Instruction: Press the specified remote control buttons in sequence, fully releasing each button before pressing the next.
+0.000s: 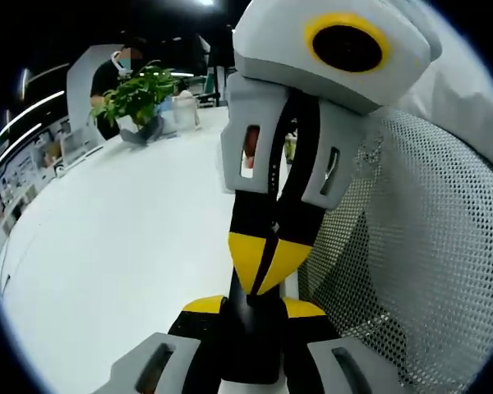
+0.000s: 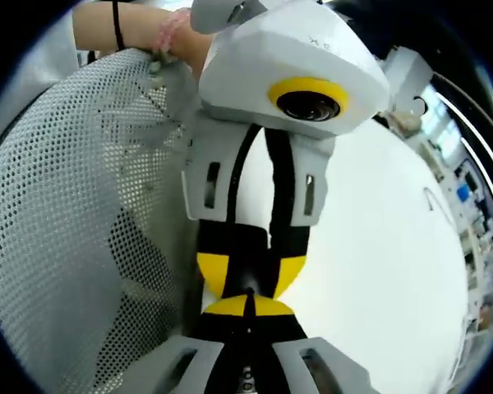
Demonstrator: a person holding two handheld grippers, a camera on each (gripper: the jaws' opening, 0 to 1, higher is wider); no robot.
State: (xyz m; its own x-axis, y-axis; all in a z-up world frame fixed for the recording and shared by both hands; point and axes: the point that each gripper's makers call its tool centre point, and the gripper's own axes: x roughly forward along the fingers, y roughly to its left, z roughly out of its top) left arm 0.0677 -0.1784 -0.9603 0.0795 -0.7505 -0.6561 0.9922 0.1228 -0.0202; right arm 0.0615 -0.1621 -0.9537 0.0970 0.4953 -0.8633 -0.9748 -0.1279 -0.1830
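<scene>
The two grippers stand tip to tip above the white table (image 1: 107, 246). In the left gripper view, my left gripper (image 1: 253, 308) rises from the bottom with its yellow-tipped jaws apart around a slim black thing (image 1: 248, 336), apparently the remote control seen end-on; its buttons are hidden. My right gripper (image 1: 264, 271) comes down from the top, its yellow tips shut into a wedge that meets the end of that black thing. In the right gripper view, my right gripper (image 2: 246, 308) is shut at the bottom and the left gripper (image 2: 251, 275) hangs from above.
A white mesh chair back (image 1: 419, 246) stands close beside the grippers, also in the right gripper view (image 2: 66, 205). A potted plant (image 1: 135, 94) and a seated person (image 1: 115, 70) are at the table's far end. A person's arm (image 2: 140, 25) with wristbands rests on the chair.
</scene>
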